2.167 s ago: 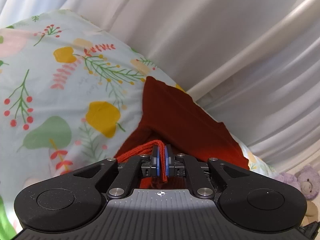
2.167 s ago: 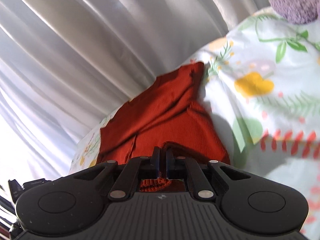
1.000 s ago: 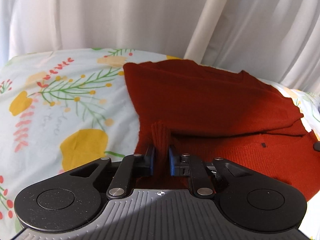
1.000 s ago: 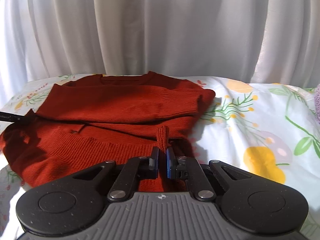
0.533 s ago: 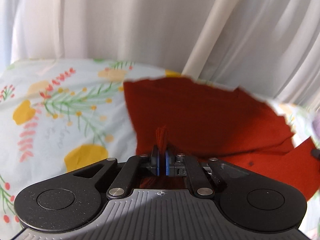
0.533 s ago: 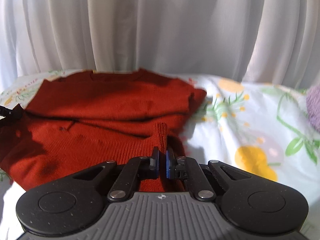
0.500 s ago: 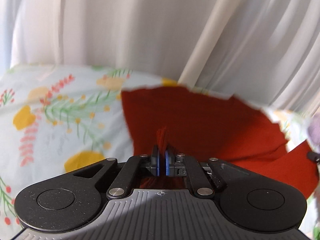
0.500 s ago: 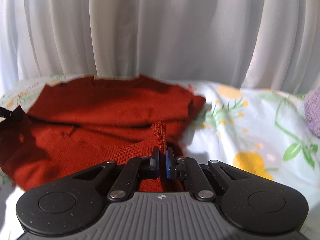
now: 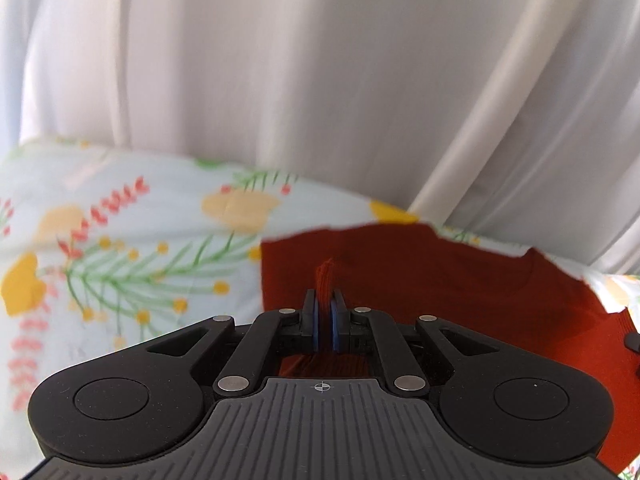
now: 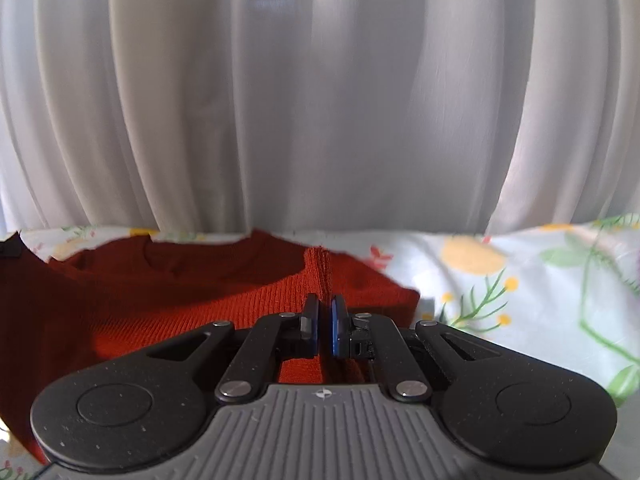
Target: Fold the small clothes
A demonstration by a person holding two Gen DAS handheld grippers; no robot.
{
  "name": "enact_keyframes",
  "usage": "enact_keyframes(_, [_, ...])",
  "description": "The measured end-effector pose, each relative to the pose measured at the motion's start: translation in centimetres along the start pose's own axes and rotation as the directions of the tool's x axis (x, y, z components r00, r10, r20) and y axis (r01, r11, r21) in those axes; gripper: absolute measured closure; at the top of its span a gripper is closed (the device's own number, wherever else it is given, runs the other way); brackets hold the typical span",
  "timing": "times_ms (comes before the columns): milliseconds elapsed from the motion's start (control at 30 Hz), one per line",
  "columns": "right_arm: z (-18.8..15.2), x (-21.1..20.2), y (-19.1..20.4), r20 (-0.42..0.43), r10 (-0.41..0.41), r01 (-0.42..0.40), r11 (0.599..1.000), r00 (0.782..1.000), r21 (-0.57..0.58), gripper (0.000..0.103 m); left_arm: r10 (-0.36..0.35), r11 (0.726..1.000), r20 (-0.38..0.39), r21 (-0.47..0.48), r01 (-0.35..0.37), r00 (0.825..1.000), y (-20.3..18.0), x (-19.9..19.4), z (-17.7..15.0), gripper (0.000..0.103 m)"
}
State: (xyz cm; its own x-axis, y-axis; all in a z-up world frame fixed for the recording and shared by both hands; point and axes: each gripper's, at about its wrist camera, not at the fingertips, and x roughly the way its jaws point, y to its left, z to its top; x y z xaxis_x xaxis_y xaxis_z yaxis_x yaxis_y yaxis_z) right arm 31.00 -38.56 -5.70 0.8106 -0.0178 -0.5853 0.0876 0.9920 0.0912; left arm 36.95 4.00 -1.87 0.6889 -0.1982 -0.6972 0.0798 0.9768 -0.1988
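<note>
Since the frame half a second earlier, the red sweater (image 9: 460, 280) is seen lower in both frames, with more white curtain (image 9: 320, 80) shown above it. Left gripper (image 9: 324, 320): jaws clamped on a pinched ridge of knit, lower centre of frame. Right gripper (image 10: 324, 324): jaws likewise clamped on a ribbed fold of the sweater (image 10: 180, 300). The garment is spread over a floral bedsheet (image 10: 520, 300), at lower left in the right view and lower right in the left view.
</note>
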Motion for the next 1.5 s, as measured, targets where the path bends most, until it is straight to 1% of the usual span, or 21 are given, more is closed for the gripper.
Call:
enact_keyframes(67, [-0.5, 1.3, 0.0, -0.037, -0.018, 0.018, 1.0, 0.999, -0.004, 0.097, -0.046, 0.999, -0.022, 0.01, 0.046, 0.999, 0.6, 0.0, -1.2, 0.088])
enact_keyframes(133, [-0.9, 1.8, -0.1, -0.061, -0.016, 0.015, 1.0, 0.998, -0.027, 0.096, -0.07, 0.996, -0.03, 0.051, 0.072, 0.997, 0.6, -0.2, -2.0, 0.068])
enact_keyframes(200, [-1.3, 2.1, 0.0, -0.089, -0.008, 0.004, 0.999, 0.996, -0.045, 0.089, -0.088, 0.993, -0.035, 0.082, 0.09, 0.996, 0.3, -0.4, -2.4, 0.062])
enact_keyframes(267, [-1.6, 2.1, 0.1, -0.095, -0.005, -0.001, 0.998, 0.995, -0.068, 0.088, -0.078, 0.992, -0.04, 0.098, 0.082, 0.996, 0.1, -0.2, -2.6, 0.067])
enact_keyframes(300, [-1.7, 2.1, 0.2, -0.099, -0.003, -0.005, 0.997, 0.995, -0.077, 0.088, -0.064, 0.993, -0.047, 0.1, 0.069, 0.997, 0.0, 0.0, -2.6, 0.073])
enact_keyframes(333, [-1.8, 2.2, 0.2, -0.098, -0.003, -0.005, 0.997, 0.995, -0.081, 0.088, -0.049, 0.994, -0.049, 0.098, 0.054, 0.998, 0.0, 0.2, -2.7, 0.084])
enact_keyframes(400, [-1.7, 2.4, 0.5, -0.104, -0.002, -0.008, 0.995, 0.995, -0.097, 0.089, -0.031, 0.995, -0.037, 0.094, 0.034, 0.999, 0.1, 0.4, -2.5, 0.094])
enact_keyframes(433, [-1.8, 2.5, 0.7, -0.106, -0.011, -0.001, 0.994, 0.994, -0.109, 0.09, -0.032, 0.996, -0.032, 0.081, 0.034, 0.999, 0.2, 0.2, -2.3, 0.095])
enact_keyframes(467, [-1.8, 2.5, 1.0, -0.104, -0.02, 0.008, 0.993, 0.994, -0.118, 0.096, -0.025, 0.997, -0.021, 0.066, 0.027, 0.999, 0.3, -0.2, -2.0, 0.095])
enact_keyframes(567, [-1.6, 1.9, 1.8, -0.071, -0.056, 0.044, 0.987, 0.996, -0.153, 0.098, -0.035, 0.999, 0.066, 0.039, 0.033, 0.997, 0.4, -2.7, -0.1, 0.095])
enact_keyframes(700, [0.6, -1.6, 2.6, 0.091, -0.072, 0.085, 0.984, 0.993, -0.155, 0.098, -0.074, 0.997, 0.196, 0.05, 0.065, 0.978, -0.5, -6.2, 3.9, 0.095])
enact_keyframes(833, [4.1, -3.8, 2.9, 0.225, -0.081, 0.105, 0.99, 0.971, -0.095, 0.099, -0.052, 0.997, 0.28, 0.064, 0.035, 0.959, -1.8, -7.0, 7.2, 0.095])
enact_keyframes(1000, [7.2, -2.3, 2.7, 0.276, -0.137, 0.15, 0.988, 0.951, -0.025, 0.099, -0.027, 0.999, 0.301, 0.048, 0.013, 0.953, -2.7, -4.7, 9.2, 0.096])
enact_keyframes(1100, [7.5, -0.6, 2.6, 0.267, -0.168, 0.173, 0.985, 0.949, 0.006, 0.099, 0.007, 0.999, 0.285, 0.028, -0.016, 0.958, -3.2, -2.4, 9.4, 0.096])
enact_keyframes(1200, [7.1, 1.1, 2.7, 0.255, -0.21, 0.22, 0.976, 0.944, -0.011, 0.099, 0.061, 0.998, 0.276, 0.012, -0.066, 0.959, -3.5, -0.5, 8.6, 0.095])
enact_keyframes(1267, [6.6, 1.6, 2.7, 0.251, -0.231, 0.244, 0.97, 0.94, -0.019, 0.099, 0.082, 0.996, 0.265, 0.007, -0.087, 0.961, -3.4, 0.8, 8.1, 0.091])
enact_keyframes(1300, [6.3, 2.1, 2.7, 0.25, -0.24, 0.253, 0.967, 0.938, -0.022, 0.099, 0.097, 0.995, 0.265, -0.003, -0.1, 0.959, -3.3, 1.0, 7.8, 0.085])
enact_keyframes(1367, [5.7, 2.8, 2.7, 0.256, -0.242, 0.252, 0.968, 0.936, -0.007, 0.097, 0.117, 0.993, 0.272, -0.008, -0.119, 0.955, -3.3, 0.8, 6.9, 0.065])
enact_keyframes(1433, [5.0, 2.5, 2.2, 0.274, -0.241, 0.232, 0.971, 0.931, 0.065, 0.085, 0.058, 0.998, 0.298, 0.005, -0.062, 0.953, -3.8, 0.4, 5.4, 0.046])
enact_keyframes(1467, [4.6, 2.3, 2.0, 0.278, -0.22, 0.198, 0.974, 0.935, 0.107, 0.07, 0.003, 1.0, 0.296, 0.023, -0.011, 0.955, -4.4, 0.5, 4.7, 0.043])
enact_keyframes(1500, [4.2, 2.3, 2.0, 0.281, -0.186, 0.148, 0.978, 0.942, 0.149, 0.066, -0.057, 0.998, 0.279, 0.05, 0.045, 0.959, -5.4, 0.9, 4.0, 0.032])
